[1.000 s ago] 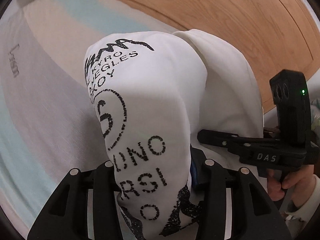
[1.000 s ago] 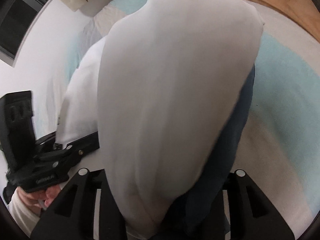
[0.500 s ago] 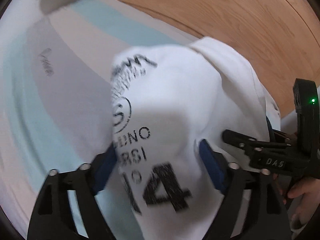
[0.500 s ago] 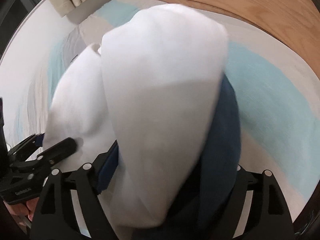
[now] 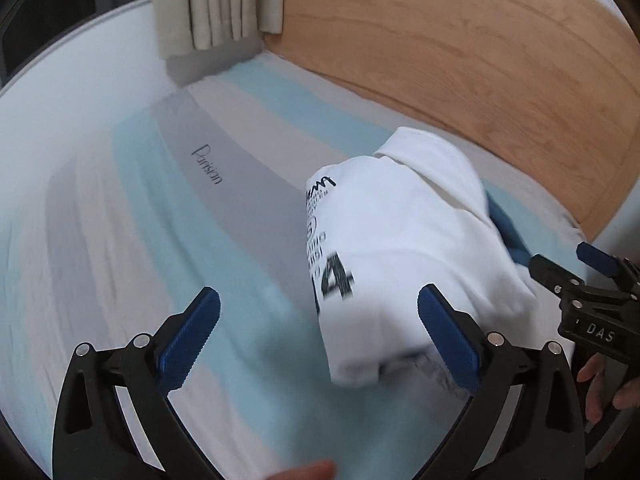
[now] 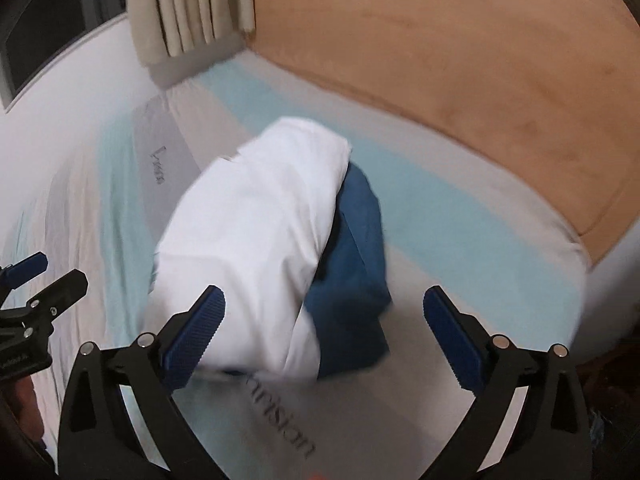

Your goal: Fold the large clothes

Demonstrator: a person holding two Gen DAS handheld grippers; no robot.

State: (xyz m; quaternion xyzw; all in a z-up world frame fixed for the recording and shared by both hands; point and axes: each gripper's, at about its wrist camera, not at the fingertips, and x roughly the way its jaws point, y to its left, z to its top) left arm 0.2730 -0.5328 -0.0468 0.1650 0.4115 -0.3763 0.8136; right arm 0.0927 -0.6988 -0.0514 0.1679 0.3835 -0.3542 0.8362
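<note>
the white shirt (image 5: 404, 240) lay bunched on the striped sheet (image 5: 140, 240), just short of the wooden headboard (image 5: 480, 60), with black print and a "14" showing on the side away from the headboard. blue fabric (image 6: 356, 248) poked out from under the shirt on its headboard side; whether it was part of the shirt or a second garment, couldn't tell. the left gripper (image 5: 320, 340) hung spread wide, nothing between its blue pads (image 5: 188, 340); the far pad sat in front of the shirt's near edge, but contact couldn't be made out. the right gripper (image 6: 324, 336) was spread wide too, empty, the shirt lying just ahead of its fingers. each gripper showed at the edge of the other's view, both on the side of the shirt away from the headboard. the sheet carried grey, pale blue and cream bands with a printed word on a grey one. a curtain (image 5: 216, 4) hung beside the headboard's end, with a dark window (image 6: 36, 28) further along the wall. both views were motion-blurred.
</note>
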